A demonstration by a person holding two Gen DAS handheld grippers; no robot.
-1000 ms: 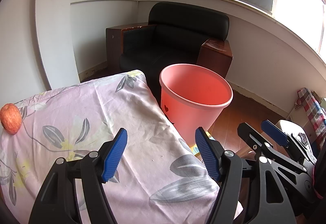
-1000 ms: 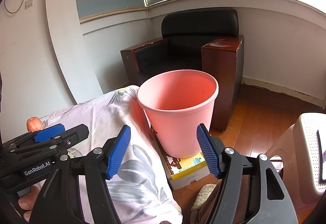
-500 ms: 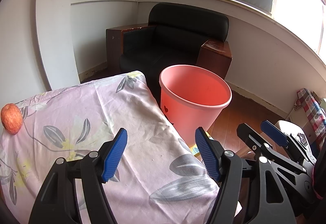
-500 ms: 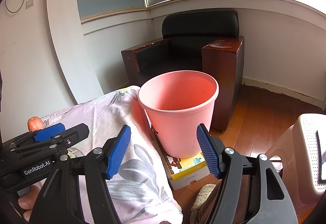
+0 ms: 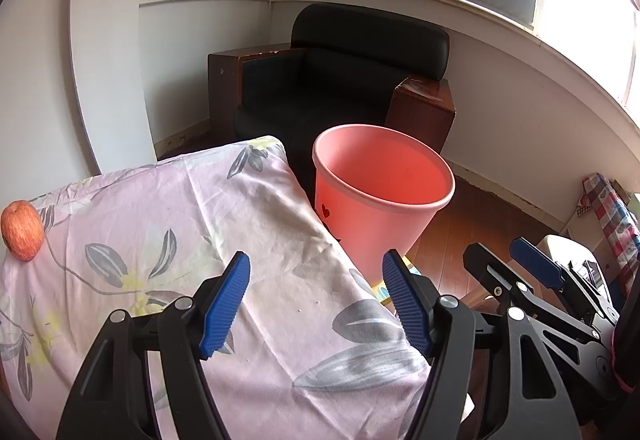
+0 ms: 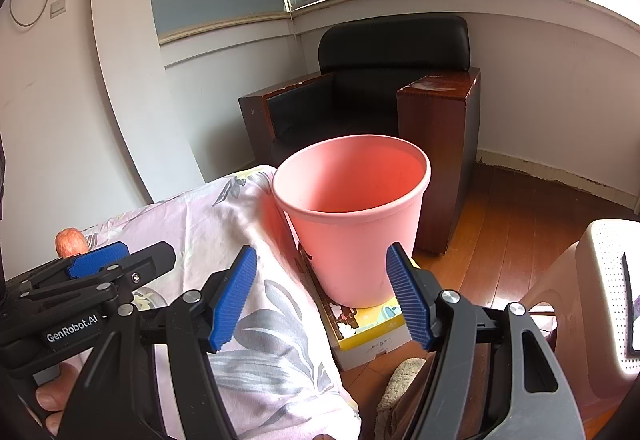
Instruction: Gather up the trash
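Pink bin (image 6: pixel 352 216) is standing on a box (image 6: pixel 372 328) beside the tabletop (image 5: pixel 180 232), while the left tool (image 5: pixel 316 304) and right tool (image 6: pixel 322 296) are hovering open, gripping nothing.

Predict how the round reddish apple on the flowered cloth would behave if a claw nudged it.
The round reddish apple would probably roll, being rounded. Its skin looks smooth, so it might slip. The wrinkled flowered cloth could slow it.

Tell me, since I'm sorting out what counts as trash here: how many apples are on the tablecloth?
1. The apple sits at the far left edge of the flowered tablecloth, well away from the pink bin. Nothing else like it shows.
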